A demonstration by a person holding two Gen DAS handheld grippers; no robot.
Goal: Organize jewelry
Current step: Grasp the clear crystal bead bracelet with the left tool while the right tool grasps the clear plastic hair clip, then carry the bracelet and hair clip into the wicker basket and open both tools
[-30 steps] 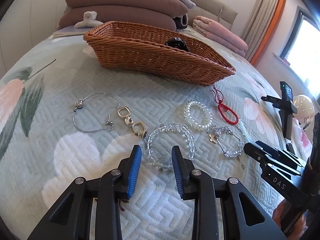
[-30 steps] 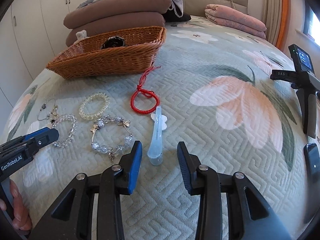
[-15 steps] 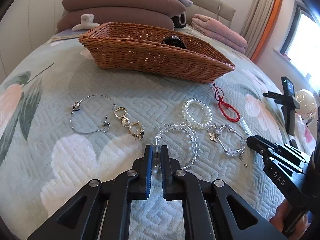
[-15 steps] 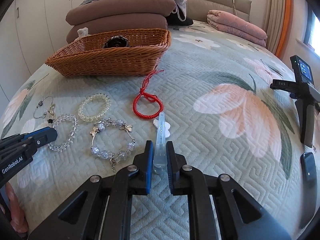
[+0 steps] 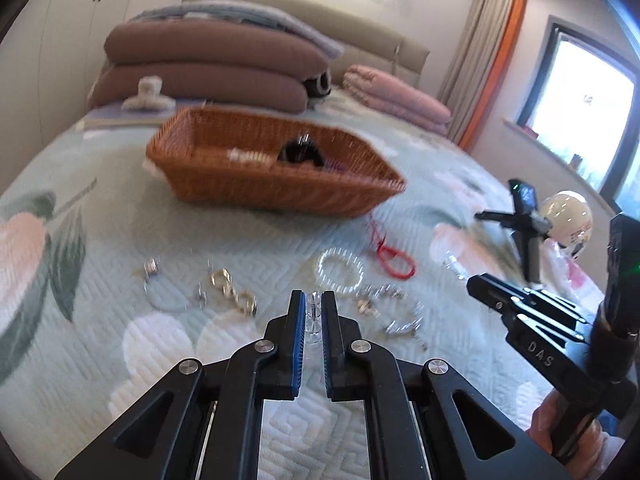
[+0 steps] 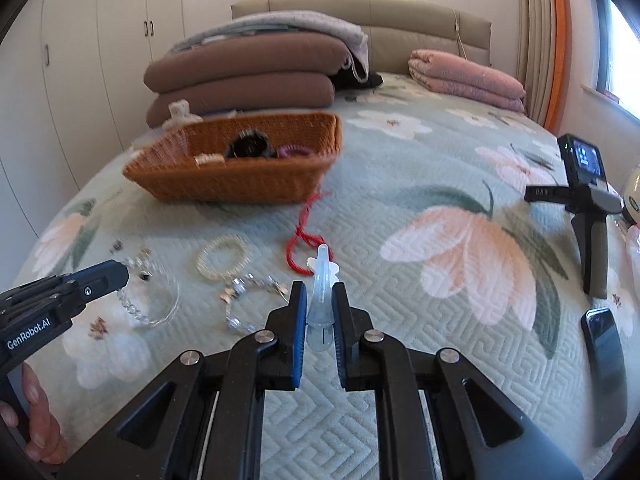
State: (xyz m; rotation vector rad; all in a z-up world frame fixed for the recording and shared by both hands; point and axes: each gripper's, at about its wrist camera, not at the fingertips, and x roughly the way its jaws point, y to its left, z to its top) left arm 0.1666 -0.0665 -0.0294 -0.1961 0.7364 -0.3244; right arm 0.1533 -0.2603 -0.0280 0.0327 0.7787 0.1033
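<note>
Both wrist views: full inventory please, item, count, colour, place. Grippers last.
wicker basket: 1, orange-brown, far on the bed, holds a black item, a purple coil and a pale clip
red cord bracelet: 1, red, on the quilt in front of the basket
pearl bracelet: 1, cream, left of the red cord
charm bracelet: 1, silver and clear, nearest of the loose pieces
gold clasp piece: 1, gold, blurred, on the quilt at left
silver bangle: 1, silver, blurred, far left
phone: 1, black, right edge of the bed
left gripper: black with blue pads, shut on clear bead bracelet
right gripper: black with blue pads, shut on pale blue hair clip
</note>
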